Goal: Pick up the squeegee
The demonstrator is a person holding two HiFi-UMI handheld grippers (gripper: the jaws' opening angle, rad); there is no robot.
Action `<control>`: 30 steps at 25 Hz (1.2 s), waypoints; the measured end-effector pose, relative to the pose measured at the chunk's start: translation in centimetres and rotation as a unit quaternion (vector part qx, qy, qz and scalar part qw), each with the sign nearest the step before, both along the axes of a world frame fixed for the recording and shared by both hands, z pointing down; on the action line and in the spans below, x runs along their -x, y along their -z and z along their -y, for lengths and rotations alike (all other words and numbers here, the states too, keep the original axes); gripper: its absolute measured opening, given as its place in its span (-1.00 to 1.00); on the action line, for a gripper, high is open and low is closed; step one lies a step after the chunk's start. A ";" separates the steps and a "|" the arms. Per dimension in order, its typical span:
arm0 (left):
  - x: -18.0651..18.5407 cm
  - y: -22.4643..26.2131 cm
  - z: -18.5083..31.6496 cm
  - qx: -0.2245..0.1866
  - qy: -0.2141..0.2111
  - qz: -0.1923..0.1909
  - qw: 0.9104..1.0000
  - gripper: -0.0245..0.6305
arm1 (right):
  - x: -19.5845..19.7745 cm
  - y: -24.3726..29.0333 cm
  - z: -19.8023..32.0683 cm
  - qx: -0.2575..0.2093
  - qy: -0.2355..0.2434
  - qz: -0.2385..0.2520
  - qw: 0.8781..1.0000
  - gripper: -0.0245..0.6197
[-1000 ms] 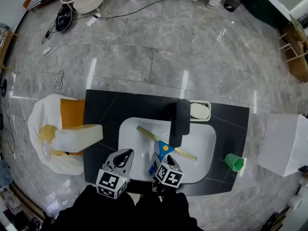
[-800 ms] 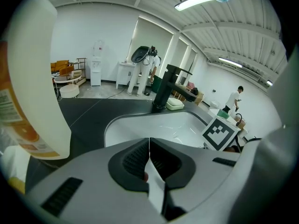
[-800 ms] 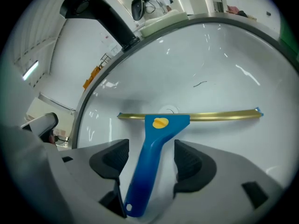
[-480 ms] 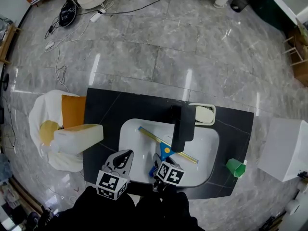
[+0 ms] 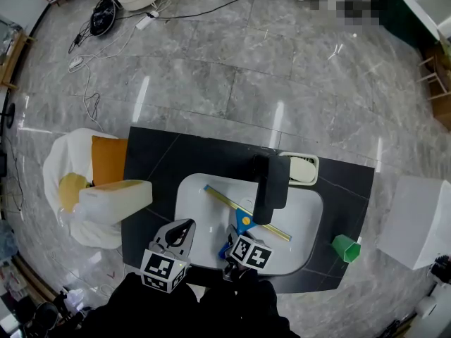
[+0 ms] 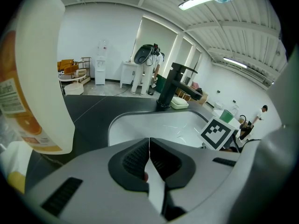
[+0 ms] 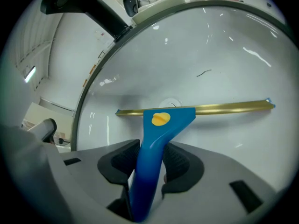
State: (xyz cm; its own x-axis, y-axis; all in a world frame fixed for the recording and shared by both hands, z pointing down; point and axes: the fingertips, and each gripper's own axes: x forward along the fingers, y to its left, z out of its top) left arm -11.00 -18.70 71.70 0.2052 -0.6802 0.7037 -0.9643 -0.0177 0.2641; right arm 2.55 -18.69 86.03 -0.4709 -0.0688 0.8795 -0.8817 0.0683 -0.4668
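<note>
Gripping the squeegee (image 5: 243, 219) by its blue handle, our right tongs (image 7: 149, 160) have just been closing, and the pads press it on both sides near the sink's (image 5: 310, 210) 6 o'clock rim. The blade lies on the basin floor, running from 10 to 4 o'clock, with the faucet (image 5: 271, 189) overhanging its middle. The basin toward 3 o'clock is bare. Our left tongs (image 6: 149, 157) are closed on nothing, above the rim at 7 o'clock. On the counter (image 5: 151, 153), a jug (image 5: 113, 201) lies at 9 o'clock and a green cup (image 5: 345, 247) stands near the 4 o'clock edge, both well apart from the squeegee.
</note>
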 end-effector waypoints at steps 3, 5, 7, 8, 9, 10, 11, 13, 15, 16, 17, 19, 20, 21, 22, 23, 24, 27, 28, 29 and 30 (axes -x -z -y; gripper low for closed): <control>0.0 0.1 -0.1 0.000 0.002 0.001 1.000 -0.85 | -0.1 0.2 0.2 0.000 -0.013 0.000 1.000 -0.48; 0.0 0.2 -0.2 -0.002 0.003 0.002 1.000 -0.85 | -0.2 0.3 0.3 -0.001 -0.014 0.000 1.000 -0.49; 0.0 0.3 -0.3 -0.003 0.003 0.002 1.000 -0.85 | -0.2 0.4 0.2 0.000 -0.017 0.002 1.000 -0.50; 0.0 0.4 -0.3 -0.004 0.003 0.003 1.000 -0.85 | -0.3 0.4 0.1 0.001 -0.018 0.002 1.000 -0.50; 0.0 0.5 -0.3 -0.005 0.003 0.003 1.000 -0.85 | -0.3 0.6 0.1 0.000 -0.019 0.003 1.000 -0.50; 0.0 0.7 -0.4 -0.006 0.002 0.003 1.000 -0.85 | -0.4 0.7 0.1 -0.001 -0.020 0.003 1.000 -0.50; 0.0 0.9 -0.4 -0.008 0.002 0.003 1.000 -0.85 | -0.4 1.0 0.2 -0.004 -0.021 0.003 1.000 -0.50; 0.0 1.3 -0.5 -0.012 0.001 0.004 1.000 -0.85 | -0.5 1.5 0.4 -0.011 -0.021 0.004 1.000 -0.50; 0.0 1.8 -0.5 -0.016 0.000 0.005 1.000 -0.85 | -0.5 2.1 0.7 -0.019 -0.023 0.008 1.000 -0.50; 0.0 2.1 -0.5 -0.019 -0.001 0.006 1.000 -0.85 | -0.5 2.5 0.9 -0.023 -0.024 0.011 0.999 -0.50; -0.1 2.4 -0.5 -0.022 -0.001 0.006 1.000 -0.85 | -0.5 2.9 1.0 -0.027 -0.025 0.013 0.999 -0.51; -0.3 3.1 -0.5 -0.028 -0.003 0.008 1.000 -0.85 | -0.6 3.7 1.2 -0.034 -0.026 0.017 0.999 -0.51; -0.4 3.5 -0.5 -0.031 -0.004 0.008 0.999 -0.85 | -0.7 4.2 1.2 -0.038 -0.026 0.018 0.999 -0.51; -0.5 3.9 -0.6 -0.035 -0.006 0.009 0.999 -0.85 | -0.7 4.6 1.3 -0.042 -0.027 0.019 0.999 -0.51; -0.7 4.3 -0.6 -0.039 -0.008 0.010 0.999 -0.85 | -0.8 5.1 1.3 -0.046 -0.027 0.021 0.998 -0.51; -0.8 4.8 -0.6 -0.043 -0.010 0.011 0.999 -0.85 | -0.9 5.6 1.3 -0.050 -0.028 0.022 0.998 -0.51; -0.9 5.2 -0.6 -0.048 -0.012 0.012 0.999 -0.85 | -1.0 6.2 1.4 -0.055 -0.029 0.023 0.998 -0.51; -1.2 6.8 -0.6 -0.062 -0.018 0.014 0.998 -0.85 | -1.2 8.0 1.7 -0.072 -0.033 0.028 0.996 -0.51; -1.2 7.3 -0.6 -0.067 -0.019 0.015 0.997 -0.85 | -1.3 8.6 1.8 -0.078 -0.034 0.029 0.996 -0.51; -1.3 7.8 -0.7 -0.071 -0.021 0.016 0.997 -0.85 | -1.4 9.2 1.8 -0.084 -0.034 0.030 0.995 -0.51; -1.4 8.3 -0.7 -0.076 -0.023 0.017 0.997 -0.85 | -1.4 9.8 1.8 -0.089 -0.035 0.030 0.995 -0.51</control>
State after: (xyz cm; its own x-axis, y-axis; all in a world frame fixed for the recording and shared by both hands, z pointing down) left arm -9.65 -17.98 63.37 0.2165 -0.7701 0.6001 -0.9699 -0.0994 0.2224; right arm 4.00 -20.54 76.22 -0.5106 -0.2556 0.8209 -0.8582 0.0942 -0.5045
